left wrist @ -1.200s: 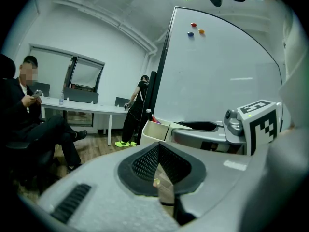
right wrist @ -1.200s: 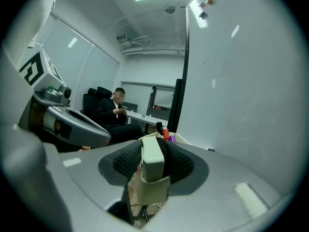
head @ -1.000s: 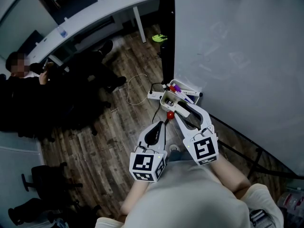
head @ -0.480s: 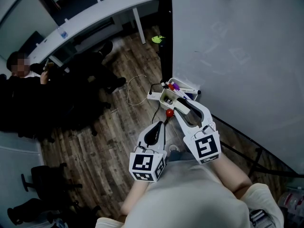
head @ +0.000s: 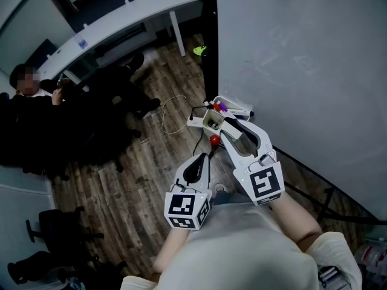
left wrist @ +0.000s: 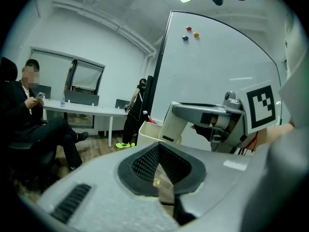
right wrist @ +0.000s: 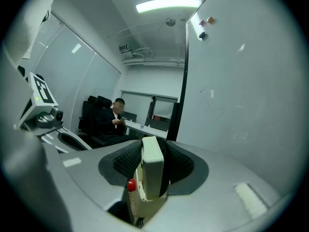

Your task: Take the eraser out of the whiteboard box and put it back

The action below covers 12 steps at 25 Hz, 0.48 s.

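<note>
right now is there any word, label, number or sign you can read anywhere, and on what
No readable text anywhere.
whiteboard: faint wiped strokes, too faint to read.
marker cubes: black-and-white square patterns, not letters or digits.
eraser: no print visible.

Count around the whiteboard

One whiteboard (head: pixel 302 71) carries three magnets (left wrist: pixel 185 37). At its lower corner there is one box (left wrist: pixel 148 133) and one eraser (right wrist: pixel 152 173). Two grippers, the left gripper (left wrist: pixel 158 151) and the right gripper (right wrist: pixel 153 149), are in front of it. One seated person (head: pixel 36 119) and one tabletop (head: pixel 121 14) are past its edge.
</note>
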Each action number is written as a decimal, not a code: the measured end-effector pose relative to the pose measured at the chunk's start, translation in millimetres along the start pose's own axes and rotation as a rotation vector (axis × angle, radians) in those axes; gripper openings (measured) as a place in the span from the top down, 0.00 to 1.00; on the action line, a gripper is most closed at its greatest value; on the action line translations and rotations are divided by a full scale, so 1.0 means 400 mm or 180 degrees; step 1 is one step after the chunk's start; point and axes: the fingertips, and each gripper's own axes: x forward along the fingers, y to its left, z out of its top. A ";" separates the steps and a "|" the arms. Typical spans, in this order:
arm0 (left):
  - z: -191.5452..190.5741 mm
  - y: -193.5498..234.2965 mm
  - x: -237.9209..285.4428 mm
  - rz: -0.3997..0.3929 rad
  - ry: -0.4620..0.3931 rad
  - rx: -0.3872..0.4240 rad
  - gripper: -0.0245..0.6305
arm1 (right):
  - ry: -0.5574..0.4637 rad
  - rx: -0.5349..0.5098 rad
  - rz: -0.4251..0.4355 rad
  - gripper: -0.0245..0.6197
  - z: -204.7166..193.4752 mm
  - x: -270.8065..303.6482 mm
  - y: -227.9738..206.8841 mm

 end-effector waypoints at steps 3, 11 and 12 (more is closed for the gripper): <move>0.000 -0.005 -0.003 0.0004 -0.0008 0.0012 0.96 | -0.0093 -0.0078 0.0001 0.70 0.020 -0.005 -0.006; 0.001 -0.022 -0.025 0.0012 -0.0033 0.0040 0.96 | -0.0270 -0.0119 -0.0030 0.70 0.075 -0.033 -0.005; 0.000 -0.025 -0.029 0.0011 -0.0037 0.0046 0.96 | -0.0289 -0.0120 -0.0033 0.70 0.081 -0.037 -0.003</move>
